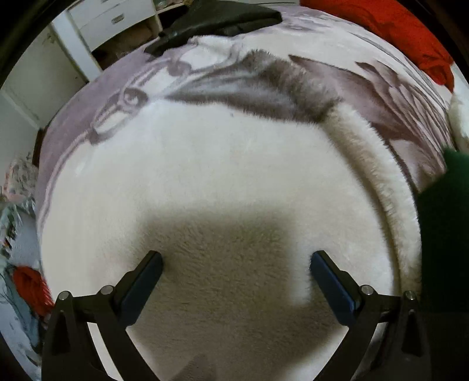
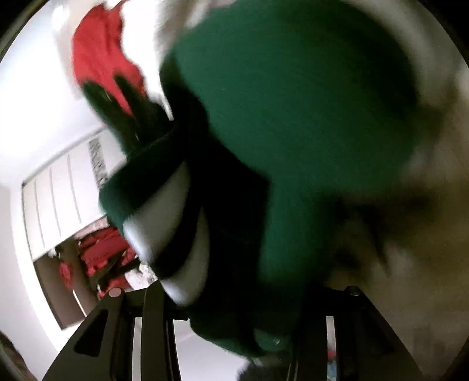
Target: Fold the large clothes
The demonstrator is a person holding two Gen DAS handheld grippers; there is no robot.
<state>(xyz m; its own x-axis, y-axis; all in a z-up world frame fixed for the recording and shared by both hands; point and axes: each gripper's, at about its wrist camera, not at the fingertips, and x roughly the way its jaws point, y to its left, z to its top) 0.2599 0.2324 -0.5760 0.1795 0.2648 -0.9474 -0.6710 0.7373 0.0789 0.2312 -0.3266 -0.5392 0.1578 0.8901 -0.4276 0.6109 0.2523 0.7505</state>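
Looking down from the left wrist, the left gripper is hovering with its two fingers spread wide and holding nothing, casting a shadow onto a plush white-and-mauve blanket that is covering a bed. One green garment is just showing at the right edge of this view, too cropped to tell which way its long axis is running. Two red cloths are lying apart, one red cloth at the far right corner of the bed and another red bundle low at the left, while one dark garment is resting at the far edge, in front of a white drawer unit. Moving to the right wrist view, everything is smearing with blur: the green garment is filling the middle of the frame and bunching down between the fingers of the right gripper, though I cannot tell whether they are pressing on it or how it is lying. White walls and a red heap are showing behind it.
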